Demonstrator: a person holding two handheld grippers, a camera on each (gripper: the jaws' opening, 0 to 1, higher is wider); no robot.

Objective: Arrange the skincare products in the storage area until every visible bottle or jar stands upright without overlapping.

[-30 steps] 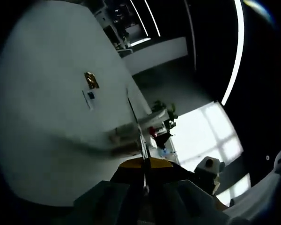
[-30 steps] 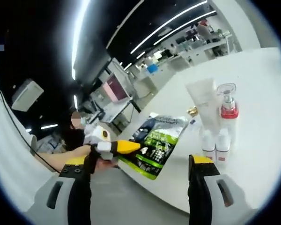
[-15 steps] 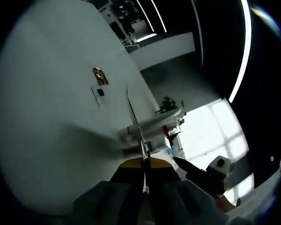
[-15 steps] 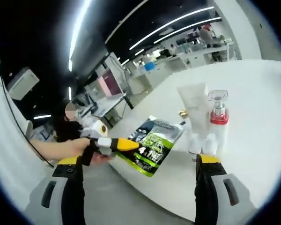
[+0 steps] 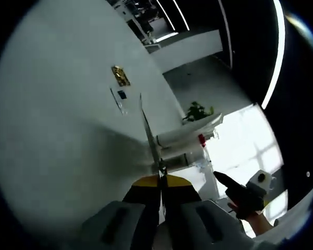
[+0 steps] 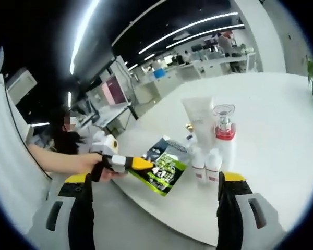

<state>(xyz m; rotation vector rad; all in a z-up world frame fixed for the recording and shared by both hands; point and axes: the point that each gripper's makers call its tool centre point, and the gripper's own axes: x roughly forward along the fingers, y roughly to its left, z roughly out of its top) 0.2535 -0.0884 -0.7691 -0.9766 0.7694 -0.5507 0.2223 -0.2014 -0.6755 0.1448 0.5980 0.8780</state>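
Left tool [image 6: 138,164] pinched tight on the corner of a green pouch [image 6: 164,167], lifting its flat bulk off the desk [image 6: 281,156], likely to free room. Right tool [image 6: 156,179] spread wide, unloaded, aimed at tube [image 6: 197,115], pump bottle [image 6: 224,130] and two small bottles [image 6: 206,164] upright just ahead.

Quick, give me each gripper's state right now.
Left gripper: shut on the green pouch, pinching its edge.
Right gripper: open, holding nothing.
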